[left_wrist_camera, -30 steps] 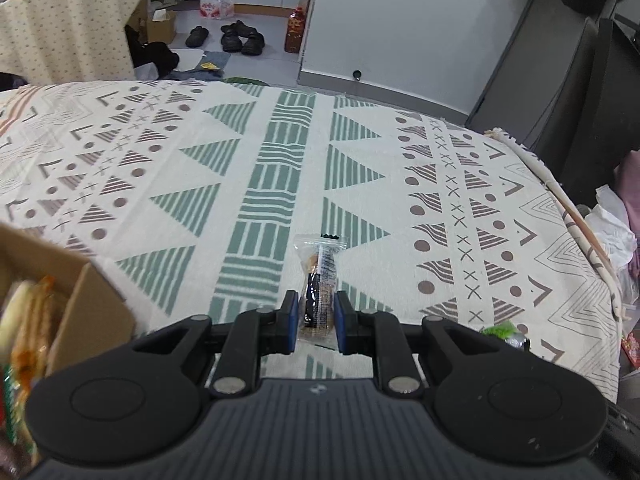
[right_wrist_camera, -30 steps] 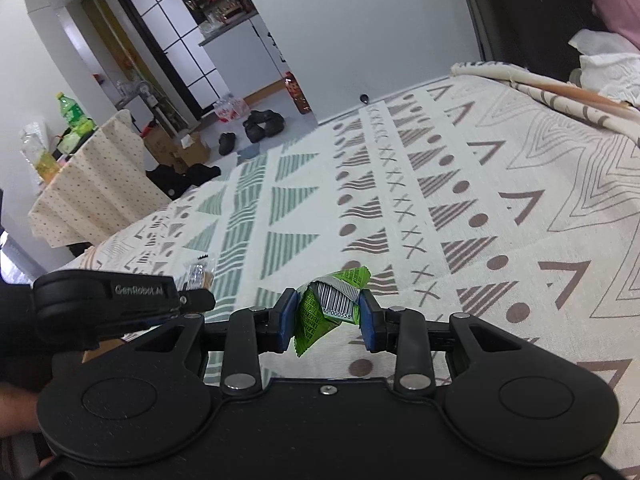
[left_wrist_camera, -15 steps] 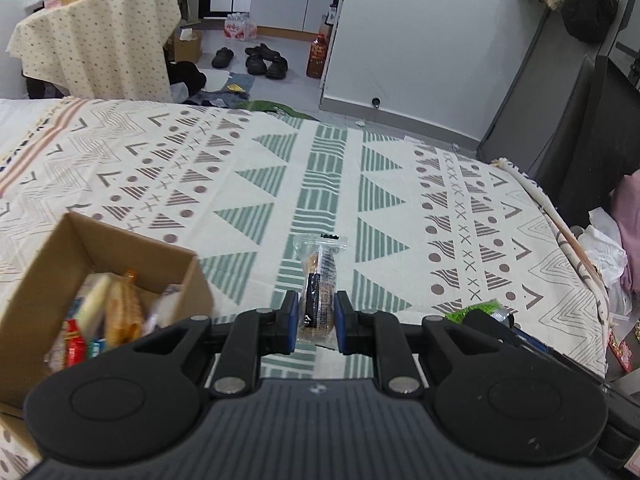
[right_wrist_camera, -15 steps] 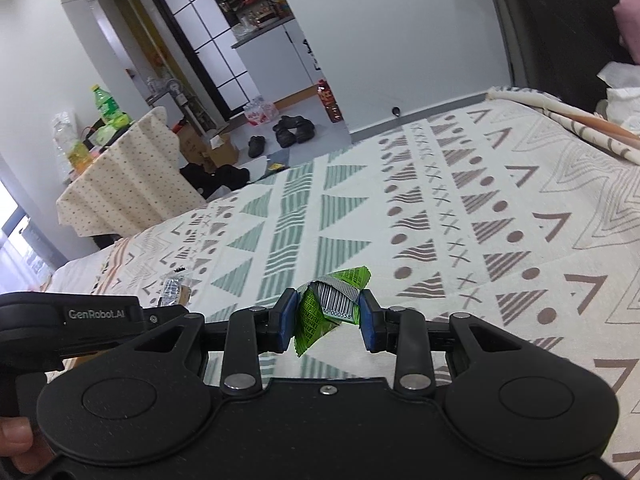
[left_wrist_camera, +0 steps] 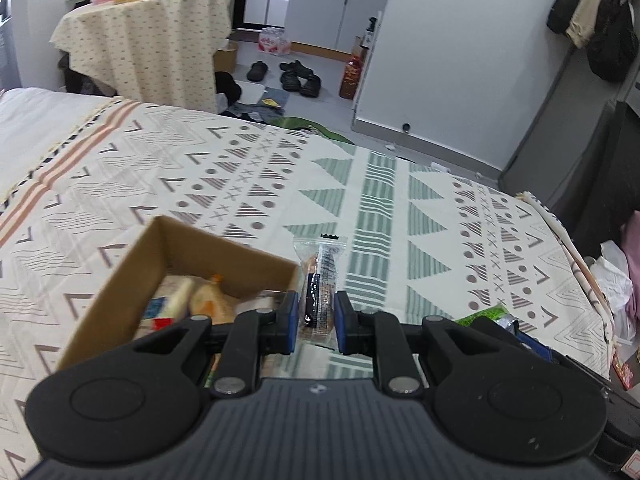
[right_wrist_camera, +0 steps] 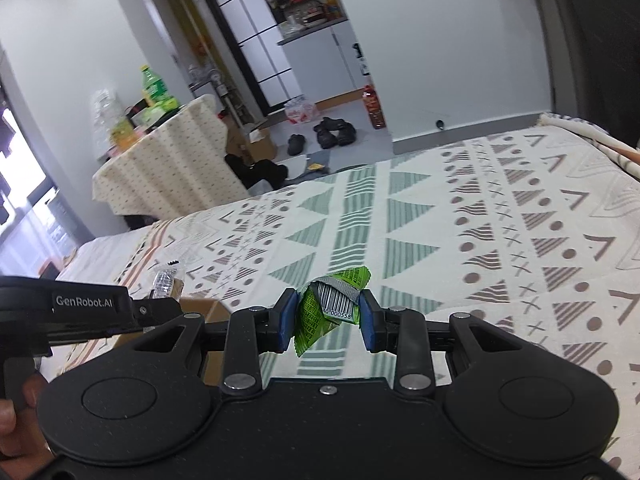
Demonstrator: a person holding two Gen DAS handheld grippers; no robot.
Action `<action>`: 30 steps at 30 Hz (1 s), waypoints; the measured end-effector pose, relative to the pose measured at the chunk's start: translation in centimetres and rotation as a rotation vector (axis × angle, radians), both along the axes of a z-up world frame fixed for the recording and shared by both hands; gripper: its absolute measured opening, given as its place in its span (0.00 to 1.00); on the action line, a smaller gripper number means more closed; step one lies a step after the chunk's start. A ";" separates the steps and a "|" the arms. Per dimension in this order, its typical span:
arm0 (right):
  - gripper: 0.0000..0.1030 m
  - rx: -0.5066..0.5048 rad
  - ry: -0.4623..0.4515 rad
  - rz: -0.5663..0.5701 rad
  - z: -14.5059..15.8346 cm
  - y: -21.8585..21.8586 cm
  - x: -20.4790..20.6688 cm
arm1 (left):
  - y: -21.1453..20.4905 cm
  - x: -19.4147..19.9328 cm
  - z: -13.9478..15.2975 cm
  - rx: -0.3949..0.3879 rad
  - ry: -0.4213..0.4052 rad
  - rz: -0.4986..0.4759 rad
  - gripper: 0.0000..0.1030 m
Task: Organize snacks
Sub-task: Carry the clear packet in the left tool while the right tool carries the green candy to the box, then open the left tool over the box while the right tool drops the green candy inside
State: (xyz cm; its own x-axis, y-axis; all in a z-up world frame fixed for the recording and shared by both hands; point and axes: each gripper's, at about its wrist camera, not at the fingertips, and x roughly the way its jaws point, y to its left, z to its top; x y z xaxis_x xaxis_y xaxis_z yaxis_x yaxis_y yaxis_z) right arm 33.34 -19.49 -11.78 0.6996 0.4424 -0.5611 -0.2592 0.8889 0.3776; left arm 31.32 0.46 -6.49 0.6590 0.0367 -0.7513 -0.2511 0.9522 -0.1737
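Note:
My left gripper (left_wrist_camera: 317, 318) is shut on a clear-wrapped snack bar (left_wrist_camera: 320, 280) that stands upright between the blue pads, above the patterned bedspread (left_wrist_camera: 400, 208). Just left of it sits an open cardboard box (left_wrist_camera: 132, 264) with several snacks inside. My right gripper (right_wrist_camera: 327, 320) is shut on a crumpled green snack packet (right_wrist_camera: 324, 310) with a barcode showing. In the right wrist view the left gripper's body (right_wrist_camera: 86, 304) reaches in from the left with its snack bar (right_wrist_camera: 165, 282) over the box corner (right_wrist_camera: 204, 306). The green packet (left_wrist_camera: 484, 314) peeks at the lower right of the left wrist view.
The bedspread's far edge drops to a floor with shoes (left_wrist_camera: 294, 76) and a bottle (left_wrist_camera: 350, 76). A cloth-covered table (left_wrist_camera: 144, 40) with bottles stands at the back left. Crumpled bags (left_wrist_camera: 612, 276) lie past the bed's right edge. A person's hand (right_wrist_camera: 12, 412) holds the left gripper.
Both grippers have risen and swung left with their snacks still held. The cardboard box has come further into the left wrist view, now right beside the left gripper's fingers.

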 end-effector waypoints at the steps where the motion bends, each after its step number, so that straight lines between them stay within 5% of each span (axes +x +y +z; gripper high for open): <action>1: 0.31 -0.002 -0.004 0.009 0.1 0.4 -0.2 | 0.6 -0.2 0.1 -0.002 -0.001 0.008 0.17; 20: 0.31 -0.057 -0.073 0.118 1.6 8.6 -1.6 | 9.4 -1.7 -1.3 -0.071 0.023 0.047 0.22; 24: 0.31 -0.067 -0.071 0.117 1.7 9.9 -1.3 | 11.3 -1.9 -1.1 -0.107 0.034 0.066 0.32; 30: 0.31 -0.040 -0.034 0.126 2.3 12.3 -1.0 | 13.6 -2.8 0.4 -0.102 0.023 0.087 0.59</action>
State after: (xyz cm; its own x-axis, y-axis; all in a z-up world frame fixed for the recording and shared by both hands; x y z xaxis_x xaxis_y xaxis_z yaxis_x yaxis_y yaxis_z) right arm 32.29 -7.15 -9.51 0.6591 0.5059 -0.5564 -0.3819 0.8625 0.3319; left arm 28.55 14.05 -6.12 0.6389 0.0158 -0.7691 -0.3369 0.9046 -0.2613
